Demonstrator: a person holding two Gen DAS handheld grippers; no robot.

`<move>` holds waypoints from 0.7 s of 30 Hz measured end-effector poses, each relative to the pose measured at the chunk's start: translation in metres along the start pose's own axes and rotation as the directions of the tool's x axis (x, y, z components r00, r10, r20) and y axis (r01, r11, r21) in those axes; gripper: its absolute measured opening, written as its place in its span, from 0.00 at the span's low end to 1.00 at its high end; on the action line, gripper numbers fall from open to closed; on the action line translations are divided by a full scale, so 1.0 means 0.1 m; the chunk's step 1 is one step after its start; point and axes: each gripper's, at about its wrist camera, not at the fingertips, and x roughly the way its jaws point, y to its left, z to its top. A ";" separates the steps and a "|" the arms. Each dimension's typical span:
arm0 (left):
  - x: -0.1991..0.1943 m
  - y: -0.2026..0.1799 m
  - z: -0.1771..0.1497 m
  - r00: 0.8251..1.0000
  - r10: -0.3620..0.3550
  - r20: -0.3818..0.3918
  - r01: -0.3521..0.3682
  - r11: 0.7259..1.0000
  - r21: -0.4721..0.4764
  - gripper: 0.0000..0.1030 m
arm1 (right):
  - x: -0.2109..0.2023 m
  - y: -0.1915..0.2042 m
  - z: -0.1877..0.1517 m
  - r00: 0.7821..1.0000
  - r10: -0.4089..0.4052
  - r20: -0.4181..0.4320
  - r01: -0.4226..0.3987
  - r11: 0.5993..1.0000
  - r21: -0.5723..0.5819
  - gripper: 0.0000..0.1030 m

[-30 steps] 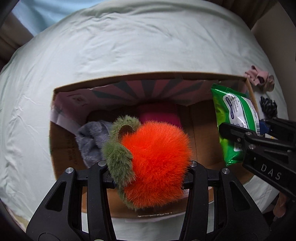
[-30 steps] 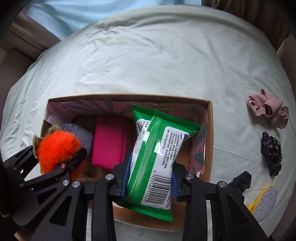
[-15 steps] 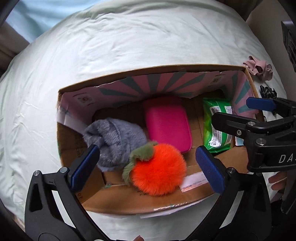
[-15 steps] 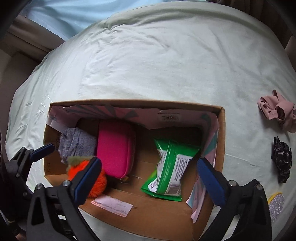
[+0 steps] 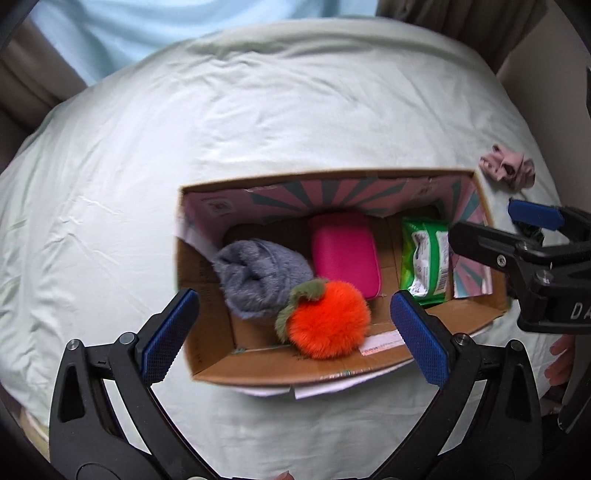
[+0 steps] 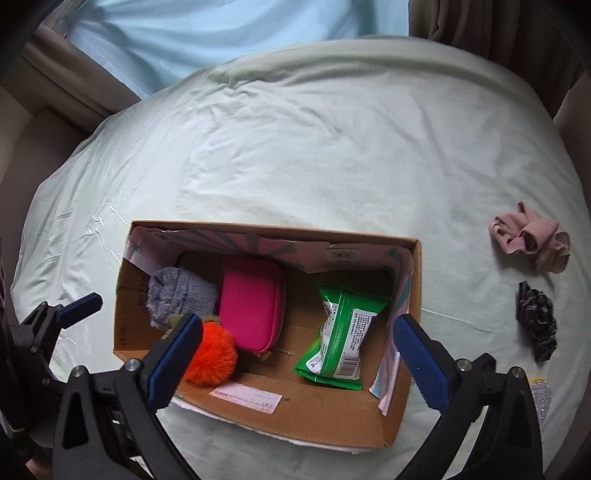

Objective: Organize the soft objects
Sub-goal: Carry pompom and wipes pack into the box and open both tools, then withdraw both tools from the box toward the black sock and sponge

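Observation:
An open cardboard box (image 5: 207,321) (image 6: 303,417) sits on the pale green bed sheet. Inside lie a grey fuzzy cloth (image 5: 258,280) (image 6: 177,295), a pink pouch (image 5: 343,251) (image 6: 251,302), an orange fluffy ball with a green stem (image 5: 328,321) (image 6: 214,358) and a green wipes pack (image 5: 424,258) (image 6: 340,343). My left gripper (image 5: 295,332) hangs open above the box's near left part, with nothing between its blue pads. My right gripper (image 6: 295,354) is open above the box's near right part, holding nothing.
A pink scrunchie (image 5: 508,170) (image 6: 528,236) and a black scrunchie (image 6: 537,325) lie on the sheet right of the box. A glittery silver item (image 6: 541,398) shows at the right edge. A light blue cover (image 6: 221,33) lies beyond the bed's far edge.
Both grippers opened and let go: the orange ball and the green wipes pack dropped into the box. Both grippers then rose, so the box looks smaller and farther.

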 end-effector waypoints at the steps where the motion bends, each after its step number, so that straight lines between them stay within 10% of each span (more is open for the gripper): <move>1: -0.08 0.02 0.00 1.000 -0.001 0.012 0.001 1.000 -0.008 1.00 | -0.06 0.03 0.00 1.000 0.001 0.006 -0.001 1.000 -0.006 0.99; 21: -2.15 0.41 -0.45 0.945 0.094 0.314 -0.056 0.990 -0.130 1.00 | -2.12 0.53 -0.58 0.947 -0.111 0.300 0.130 0.991 -0.043 1.00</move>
